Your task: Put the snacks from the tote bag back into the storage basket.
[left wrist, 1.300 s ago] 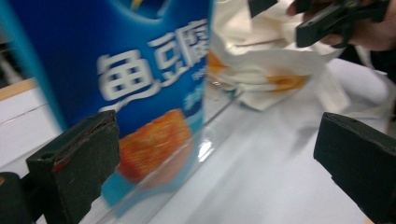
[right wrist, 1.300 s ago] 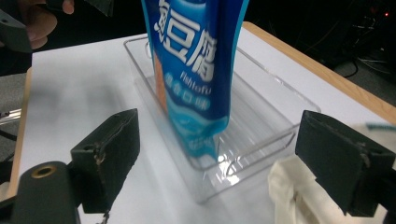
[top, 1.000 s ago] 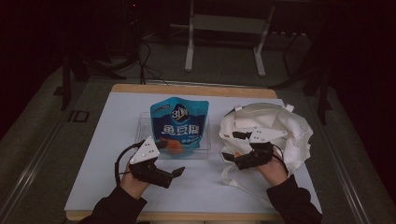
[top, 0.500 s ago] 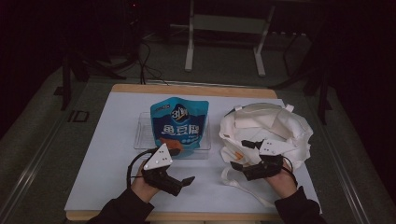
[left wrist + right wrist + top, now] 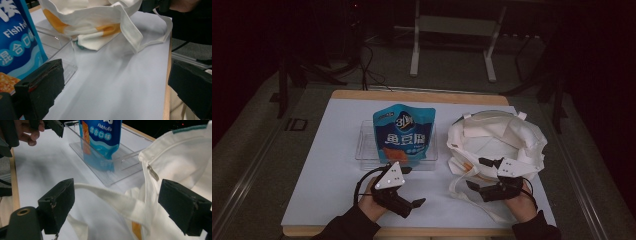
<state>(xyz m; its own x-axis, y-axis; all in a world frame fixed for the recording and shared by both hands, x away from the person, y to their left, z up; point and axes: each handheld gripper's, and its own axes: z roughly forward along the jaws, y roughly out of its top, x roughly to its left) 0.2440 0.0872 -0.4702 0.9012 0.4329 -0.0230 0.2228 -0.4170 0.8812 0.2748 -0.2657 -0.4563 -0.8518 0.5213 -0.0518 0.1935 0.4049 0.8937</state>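
Both of your grippers have drawn back toward the near edge since the earlier frames, away from the pouch and the bag.

Tabletop (image 5: 332,165): white cover on a wooden board, the wood edge showing at front and back. Open room lies along the near strip and on the left side; the right side is taken up by the bag.

Cloth bag (image 5: 497,140): white, slumped on the right half with its mouth gaping upward, presumably left open to receive the pouch. One strap (image 5: 112,197) trails loose across the tabletop toward you and runs between the fingers of your right gripper.

Clear tray (image 5: 367,150): sits at centre, just left of the bag and close to touching it. It appears to serve as a stand for the pouch.

Blue snack pouch (image 5: 404,132): stands upright in the tray, leaning slightly back, front face toward you. Nothing grips it.

Right gripper (image 5: 484,189): hovers low at the near edge of the bag, fingers spread wide with the strap between them, unclamped. A pinch on the strap or the rim looks like the nearest useful hold.

Left gripper (image 5: 409,200): near the front edge, just before the tray, turned toward the bag, fingers wide and holding nothing. The path from it to the pouch is short and unobstructed; mind the low tray wall on approach.
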